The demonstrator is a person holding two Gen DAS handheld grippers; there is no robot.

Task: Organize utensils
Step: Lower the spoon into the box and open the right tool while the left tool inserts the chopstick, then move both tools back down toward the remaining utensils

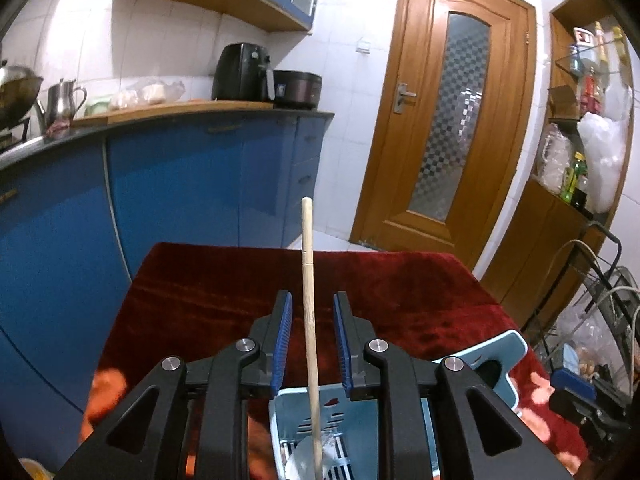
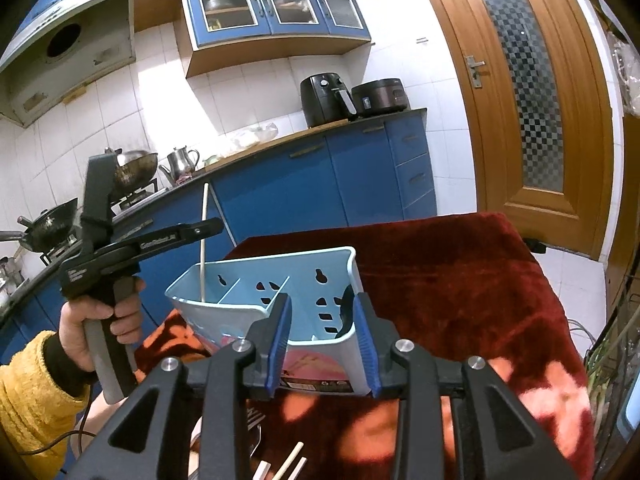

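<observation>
A light blue utensil holder (image 2: 320,280) with several compartments stands on the red cloth. A wooden chopstick (image 1: 308,300) stands upright in its left compartment, also in the right wrist view (image 2: 203,240). My left gripper (image 1: 313,320) is open, its blue pads either side of the chopstick without touching it, above the holder (image 1: 352,412). The left gripper also shows in the right wrist view (image 2: 212,226), held by a hand. My right gripper (image 2: 322,312) is open just in front of the holder's near wall. Loose chopsticks (image 2: 290,462) and a fork (image 2: 254,430) lie on the cloth below the right gripper.
The table is covered by a red cloth (image 2: 460,272). Blue kitchen cabinets (image 1: 180,184) stand behind it with an air fryer (image 1: 240,72) and kettle (image 1: 64,100) on the counter. A wooden door (image 1: 448,120) is at the right, a wire rack (image 1: 600,320) beside the table.
</observation>
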